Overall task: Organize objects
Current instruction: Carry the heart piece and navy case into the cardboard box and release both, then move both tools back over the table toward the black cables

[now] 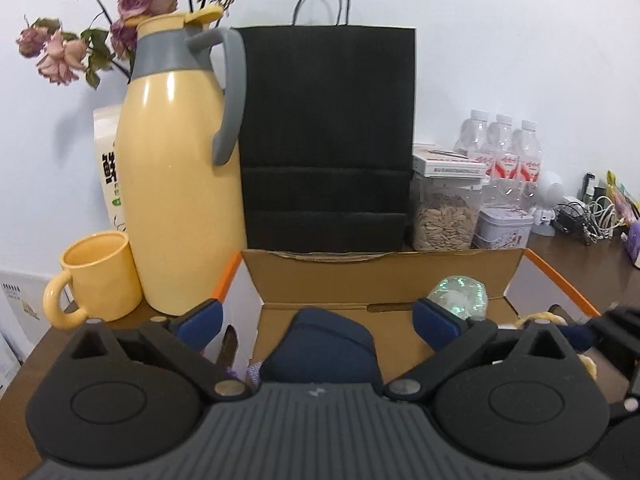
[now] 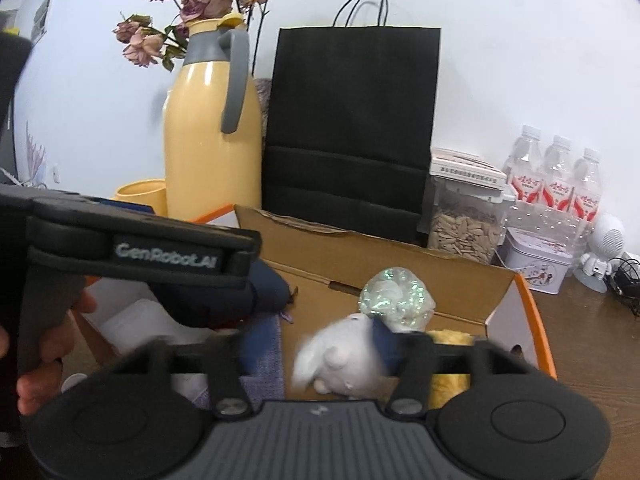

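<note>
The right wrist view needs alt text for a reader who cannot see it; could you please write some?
The right gripper hangs over an open cardboard box, a blurred white plush toy between its fingers. The left gripper crosses from the left; behind stand a yellow thermos jug and a black paper bag.

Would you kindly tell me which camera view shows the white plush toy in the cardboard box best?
The right wrist view: the white plush toy lies, slightly blurred, near that claw's fingers, inside the brown cardboard box. The left wrist view shows none of it; there only a navy fabric item and a shiny cellophane bundle appear inside.
</note>
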A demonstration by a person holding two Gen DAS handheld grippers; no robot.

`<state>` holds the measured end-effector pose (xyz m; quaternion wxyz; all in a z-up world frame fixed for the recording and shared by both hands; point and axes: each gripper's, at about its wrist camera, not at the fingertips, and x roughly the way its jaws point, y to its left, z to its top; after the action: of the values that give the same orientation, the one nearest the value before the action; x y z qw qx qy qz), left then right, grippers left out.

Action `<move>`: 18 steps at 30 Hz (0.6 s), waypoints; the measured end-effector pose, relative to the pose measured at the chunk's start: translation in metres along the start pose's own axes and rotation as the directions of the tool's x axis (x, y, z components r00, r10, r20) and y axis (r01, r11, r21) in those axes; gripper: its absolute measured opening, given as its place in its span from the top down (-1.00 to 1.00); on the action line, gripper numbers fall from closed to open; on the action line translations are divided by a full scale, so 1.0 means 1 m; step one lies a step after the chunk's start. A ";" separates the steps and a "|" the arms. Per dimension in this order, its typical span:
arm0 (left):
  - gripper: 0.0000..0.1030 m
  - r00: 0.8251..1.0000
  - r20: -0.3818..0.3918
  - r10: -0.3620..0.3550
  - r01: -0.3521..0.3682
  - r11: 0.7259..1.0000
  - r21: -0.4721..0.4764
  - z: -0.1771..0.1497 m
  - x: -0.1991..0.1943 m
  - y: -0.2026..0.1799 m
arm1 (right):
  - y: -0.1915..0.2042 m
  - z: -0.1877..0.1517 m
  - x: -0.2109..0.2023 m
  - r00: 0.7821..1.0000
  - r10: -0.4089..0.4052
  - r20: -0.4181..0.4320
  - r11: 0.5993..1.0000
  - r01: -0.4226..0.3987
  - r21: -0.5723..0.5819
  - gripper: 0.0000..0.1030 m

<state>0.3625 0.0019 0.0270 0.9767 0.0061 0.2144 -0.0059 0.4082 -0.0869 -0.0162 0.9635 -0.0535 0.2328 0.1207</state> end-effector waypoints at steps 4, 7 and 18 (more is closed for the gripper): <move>-1.00 1.000 0.004 -0.004 0.004 1.000 0.013 -0.001 -0.002 -0.005 | -0.003 0.001 -0.001 1.000 -0.018 0.010 1.000 0.018 0.016 -0.98; -1.00 1.000 0.008 -0.004 0.004 1.000 0.007 0.000 -0.004 -0.004 | -0.004 0.000 -0.001 1.000 -0.028 0.007 0.999 0.027 0.024 -1.00; -1.00 0.995 0.102 -0.017 0.019 1.000 -0.023 0.009 -0.048 0.002 | -0.006 0.010 -0.027 0.998 -0.044 0.046 0.999 0.043 0.018 -1.00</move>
<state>0.3226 0.0038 0.0551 0.9863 -0.0077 0.1643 -0.0126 0.3908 -0.0967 0.0057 0.9715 -0.0475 0.2102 0.0991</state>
